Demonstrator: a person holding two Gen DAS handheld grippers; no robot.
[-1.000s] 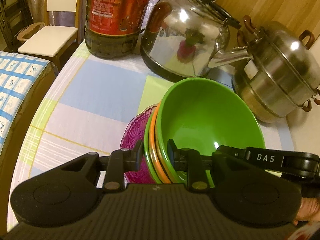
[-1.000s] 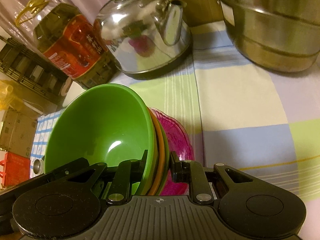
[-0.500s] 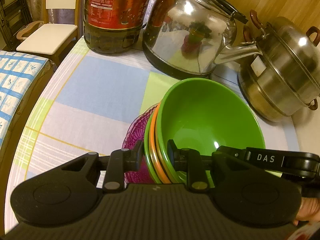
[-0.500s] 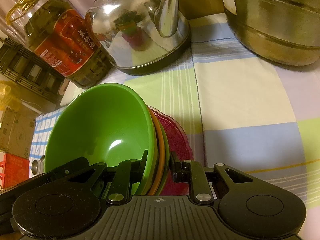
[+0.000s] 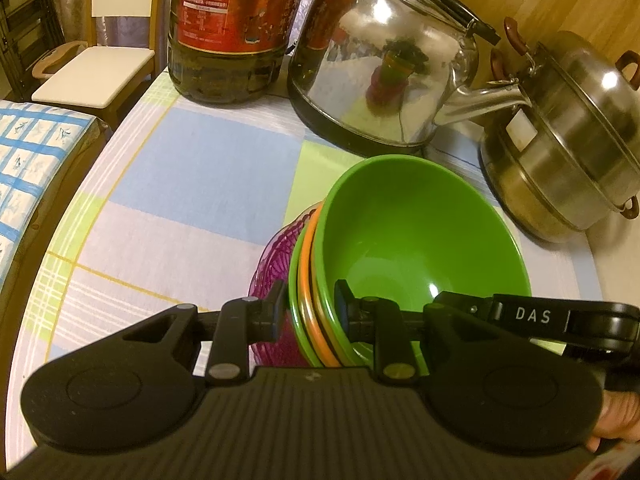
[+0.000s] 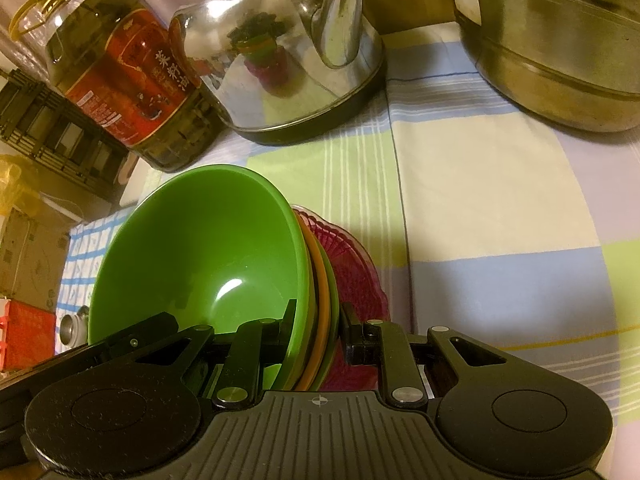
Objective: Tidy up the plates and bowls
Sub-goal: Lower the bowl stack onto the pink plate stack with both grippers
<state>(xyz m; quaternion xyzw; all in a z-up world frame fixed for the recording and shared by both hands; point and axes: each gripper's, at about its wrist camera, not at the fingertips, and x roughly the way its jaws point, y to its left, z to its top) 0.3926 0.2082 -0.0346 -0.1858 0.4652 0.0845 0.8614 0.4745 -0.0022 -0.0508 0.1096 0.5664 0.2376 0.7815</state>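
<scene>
**Bowls nested and gripped from both sides, stack not yet set down for good**

The sorting looks well advanced. A green bowl (image 5: 416, 240) sits on top of a nested stack whose rims show as an orange bowl (image 5: 306, 280) and another green one beneath it, and a purple plate (image 5: 272, 276) with a ribbed pattern lies under them all. No loose plate or bowl shows elsewhere on the table (image 5: 192, 184).

The left gripper (image 5: 310, 312) is narrowed onto the stacked rims on one side, one finger inside the top bowl and the other outside. The right gripper (image 6: 318, 324) pinches the opposite side of the same rims in the same way. I cannot tell whether the plate is caught in either grip or only lies below.

The stack is near the middle of the table's checked cloth, in front of the kettle (image 5: 392, 64), with the oil bottle (image 5: 236, 28) towards the far left corner and the steel pot (image 5: 568, 140) at the far right edge. Whether it rests on the cloth or hangs just above is not clear.

What seems left is to settle the stack in its final spot and let go.
</scene>
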